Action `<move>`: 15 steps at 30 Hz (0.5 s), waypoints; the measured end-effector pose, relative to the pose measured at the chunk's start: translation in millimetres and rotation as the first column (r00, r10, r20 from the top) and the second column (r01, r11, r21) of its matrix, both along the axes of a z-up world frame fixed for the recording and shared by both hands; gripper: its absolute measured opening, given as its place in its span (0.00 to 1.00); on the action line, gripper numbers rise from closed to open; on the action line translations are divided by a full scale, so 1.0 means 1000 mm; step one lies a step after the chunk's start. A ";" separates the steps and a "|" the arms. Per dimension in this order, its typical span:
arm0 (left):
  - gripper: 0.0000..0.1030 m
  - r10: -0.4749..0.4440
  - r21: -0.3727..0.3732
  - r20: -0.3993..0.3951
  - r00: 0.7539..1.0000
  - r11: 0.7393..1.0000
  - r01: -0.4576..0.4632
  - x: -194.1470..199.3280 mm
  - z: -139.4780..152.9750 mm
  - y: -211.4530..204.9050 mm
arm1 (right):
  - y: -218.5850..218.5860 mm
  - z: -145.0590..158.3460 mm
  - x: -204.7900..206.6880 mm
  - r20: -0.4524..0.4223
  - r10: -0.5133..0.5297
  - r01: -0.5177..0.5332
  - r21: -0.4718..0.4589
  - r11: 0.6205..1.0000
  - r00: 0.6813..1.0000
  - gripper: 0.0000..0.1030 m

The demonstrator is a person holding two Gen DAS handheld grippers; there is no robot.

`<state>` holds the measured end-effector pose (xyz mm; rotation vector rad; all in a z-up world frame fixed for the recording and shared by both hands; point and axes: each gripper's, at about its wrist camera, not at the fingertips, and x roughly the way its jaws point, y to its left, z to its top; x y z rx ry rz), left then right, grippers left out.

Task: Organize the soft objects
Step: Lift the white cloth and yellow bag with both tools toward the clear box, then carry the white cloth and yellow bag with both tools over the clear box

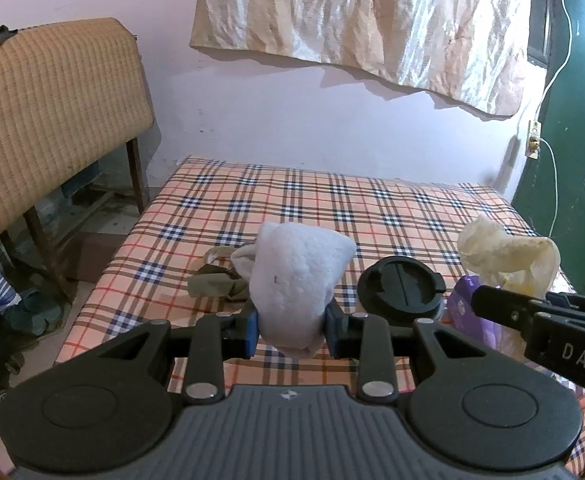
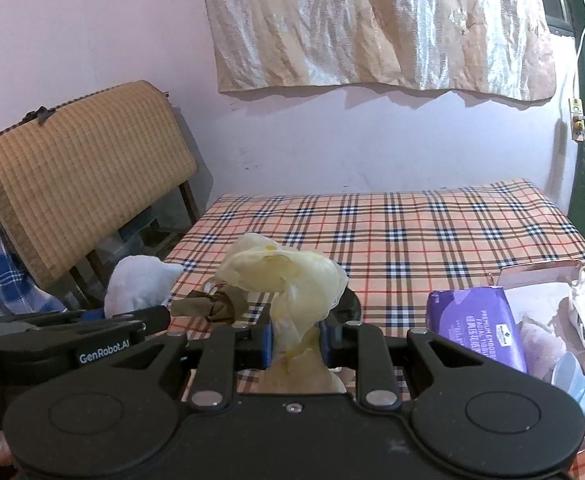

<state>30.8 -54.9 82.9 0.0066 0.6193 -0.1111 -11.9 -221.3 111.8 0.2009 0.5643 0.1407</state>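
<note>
My left gripper (image 1: 292, 330) is shut on a white fluffy cloth (image 1: 298, 276), held upright above the plaid bed (image 1: 332, 208). The right gripper (image 2: 295, 340) is shut on a crumpled pale yellow cloth (image 2: 284, 280); that yellow cloth (image 1: 504, 254) and the right gripper's black body show at the right of the left wrist view. In the right wrist view the white cloth (image 2: 140, 284) and the left gripper's body sit at the left. An olive green rag (image 1: 216, 280) (image 2: 212, 302) lies on the bed beyond both grippers.
A black round lid (image 1: 400, 288) rests on the bed. A purple tissue pack (image 2: 476, 328) and a paper bag (image 2: 548, 300) with soft items stand at the right. A woven mat (image 1: 48, 116) leans on a frame left of the bed. Cloth hangs on the wall.
</note>
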 end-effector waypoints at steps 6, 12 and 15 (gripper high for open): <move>0.32 -0.017 0.004 -0.002 1.000 1.000 0.017 0.000 -0.001 -0.008 | -0.013 0.000 0.000 0.001 -0.022 0.022 0.003 1.000 1.000 0.26; 0.32 -0.037 0.002 -0.002 0.999 0.999 0.037 0.000 -0.001 -0.019 | -0.024 -0.001 -0.001 0.001 -0.042 0.042 0.006 0.999 0.999 0.26; 0.32 -0.047 0.000 -0.002 0.999 0.999 0.047 0.001 -0.001 -0.025 | -0.029 -0.002 -0.003 0.001 -0.050 0.050 0.007 0.999 0.999 0.26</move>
